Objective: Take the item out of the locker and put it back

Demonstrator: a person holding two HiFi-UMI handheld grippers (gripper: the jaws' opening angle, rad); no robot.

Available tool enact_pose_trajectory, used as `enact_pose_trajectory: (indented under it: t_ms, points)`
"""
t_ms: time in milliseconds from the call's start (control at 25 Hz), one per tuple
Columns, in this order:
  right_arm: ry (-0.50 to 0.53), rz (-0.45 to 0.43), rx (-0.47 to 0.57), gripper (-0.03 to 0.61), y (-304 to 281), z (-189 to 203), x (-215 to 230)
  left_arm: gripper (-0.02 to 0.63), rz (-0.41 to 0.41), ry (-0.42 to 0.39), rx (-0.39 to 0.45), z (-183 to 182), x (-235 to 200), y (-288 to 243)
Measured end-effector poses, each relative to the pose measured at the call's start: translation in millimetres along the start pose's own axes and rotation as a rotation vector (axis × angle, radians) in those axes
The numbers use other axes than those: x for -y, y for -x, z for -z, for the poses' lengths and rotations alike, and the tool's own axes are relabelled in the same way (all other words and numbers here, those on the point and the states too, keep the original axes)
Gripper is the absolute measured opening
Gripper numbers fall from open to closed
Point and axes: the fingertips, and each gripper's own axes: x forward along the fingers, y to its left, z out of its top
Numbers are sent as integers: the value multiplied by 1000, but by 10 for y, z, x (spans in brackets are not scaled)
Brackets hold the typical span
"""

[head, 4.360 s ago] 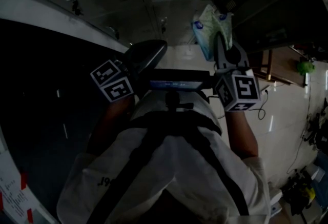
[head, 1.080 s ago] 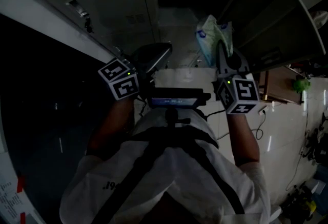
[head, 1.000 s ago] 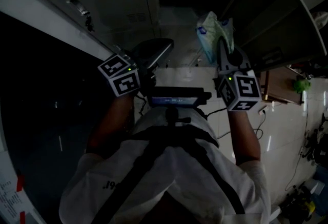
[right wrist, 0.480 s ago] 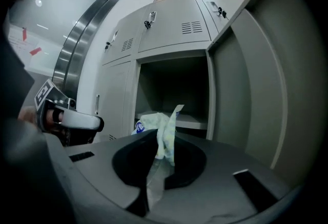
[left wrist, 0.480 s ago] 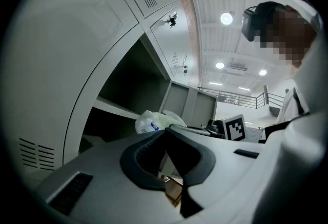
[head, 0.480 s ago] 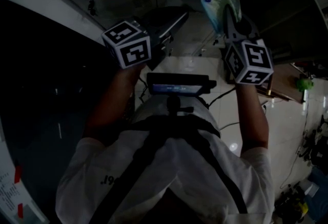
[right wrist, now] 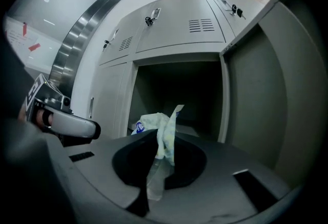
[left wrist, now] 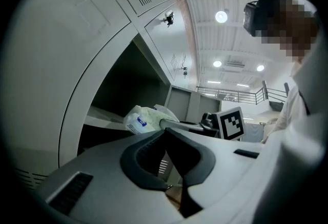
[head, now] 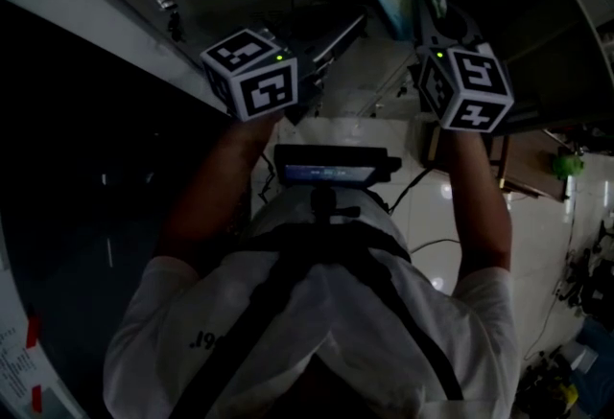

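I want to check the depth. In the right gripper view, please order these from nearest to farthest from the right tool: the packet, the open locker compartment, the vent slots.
1. Packet: pinched in the right tool, centre.
2. Open locker compartment: straight ahead.
3. Vent slots: higher, above the opening.

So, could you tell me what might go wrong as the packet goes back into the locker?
1. The right gripper pinches the packet only by a thin flap, so it could slip or tear loose.
2. The open locker door stands close on the right, and the gripper might knock it going in.
3. The left gripper, shut and empty, sits beside the opening and could crowd the path.
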Motion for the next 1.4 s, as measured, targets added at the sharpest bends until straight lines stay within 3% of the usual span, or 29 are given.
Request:
enact_pose_trajectory:
  t_ms: [320,800,1400]
  points:
    - [47,4,24,3,-235,-307,108,0,-12,-64,6,-169,11,-141]
    - [59,46,-55,3,-939,-422,338,0,-68,-144,14,-414,-197,-376]
    - [109,129,-193,5,-1752,-327,587,0,-130,-126,11,-507,-436,-483]
